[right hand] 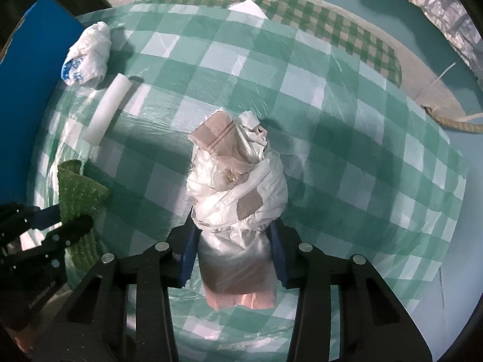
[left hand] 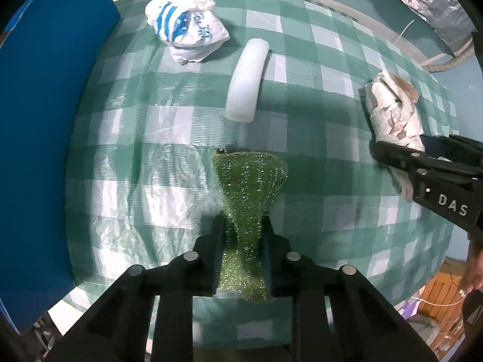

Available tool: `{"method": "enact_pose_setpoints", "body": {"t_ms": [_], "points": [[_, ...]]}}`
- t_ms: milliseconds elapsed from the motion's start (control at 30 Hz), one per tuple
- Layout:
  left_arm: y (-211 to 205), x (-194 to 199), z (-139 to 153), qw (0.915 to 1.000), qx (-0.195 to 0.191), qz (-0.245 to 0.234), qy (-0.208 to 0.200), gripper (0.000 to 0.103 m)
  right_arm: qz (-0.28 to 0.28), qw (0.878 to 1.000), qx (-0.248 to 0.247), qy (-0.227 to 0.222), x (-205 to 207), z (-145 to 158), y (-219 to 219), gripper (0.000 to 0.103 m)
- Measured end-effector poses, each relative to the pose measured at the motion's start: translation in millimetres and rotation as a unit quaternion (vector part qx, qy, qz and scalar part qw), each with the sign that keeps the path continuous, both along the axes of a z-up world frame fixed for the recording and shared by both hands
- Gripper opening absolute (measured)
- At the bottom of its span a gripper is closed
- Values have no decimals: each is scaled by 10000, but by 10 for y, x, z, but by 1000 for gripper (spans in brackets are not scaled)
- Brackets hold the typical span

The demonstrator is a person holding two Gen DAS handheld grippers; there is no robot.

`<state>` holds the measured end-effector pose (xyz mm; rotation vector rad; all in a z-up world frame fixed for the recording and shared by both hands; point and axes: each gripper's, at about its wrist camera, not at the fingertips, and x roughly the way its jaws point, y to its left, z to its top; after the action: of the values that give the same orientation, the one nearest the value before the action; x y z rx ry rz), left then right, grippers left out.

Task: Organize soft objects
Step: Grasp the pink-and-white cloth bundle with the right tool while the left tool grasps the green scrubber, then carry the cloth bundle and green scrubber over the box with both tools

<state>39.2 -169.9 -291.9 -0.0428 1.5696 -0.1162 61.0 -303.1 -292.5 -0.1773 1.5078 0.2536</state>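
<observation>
The green scouring pad [left hand: 250, 199] lies on the checked table [left hand: 317, 157] at about 6 o'clock in the left wrist view, pinched at its waist so the cloth bows into an hourglass: the left hand-held gripper [left hand: 244, 235] is clenched on it. In the right wrist view the wrapped plastic bundle [right hand: 238, 187] sits at the centre, and the right hand-held gripper [right hand: 234, 256] grasps its lower end, the blue pads pressing both sides. Both grips look set, so the step in hand is likely the lift. To do it well, raise each one straight up and slowly; the pad is limp and will droop, and the bundle's loose wrapping could slide out of a light squeeze. Farther out in the left view, a white foam roll [left hand: 246, 81] lies at 12 o'clock, a blue-printed plastic bag [left hand: 184, 30] at 11 o'clock, and a blue board [left hand: 45, 120] stands at 9 o'clock.
</observation>
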Motion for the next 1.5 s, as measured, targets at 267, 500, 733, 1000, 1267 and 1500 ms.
{"method": "enact_pose_setpoints", "body": {"t_ms": [267,500,733,1000,1267,1500], "points": [[113,-94,107,9991,136,-346,-190,18,44,9999,79,-69,-99,174,98,40],[190,-121,373,9961,415,-624,-471,18,-11,9998,167,-54,-132,329,138,40],[329,-159,678,9937,517,-712,-696,18,54,9992,340,-211,-176,607,238,40],[637,-208,1045,9914,583,-672,-956,18,236,9978,472,-403,-217,961,438,40],[846,-212,1472,9897,477,-490,-1256,18,459,9956,559,-599,-246,1310,667,40],[1016,-219,1701,9859,563,-367,-1532,18,647,9936,588,-710,-239,1495,876,40]]}}
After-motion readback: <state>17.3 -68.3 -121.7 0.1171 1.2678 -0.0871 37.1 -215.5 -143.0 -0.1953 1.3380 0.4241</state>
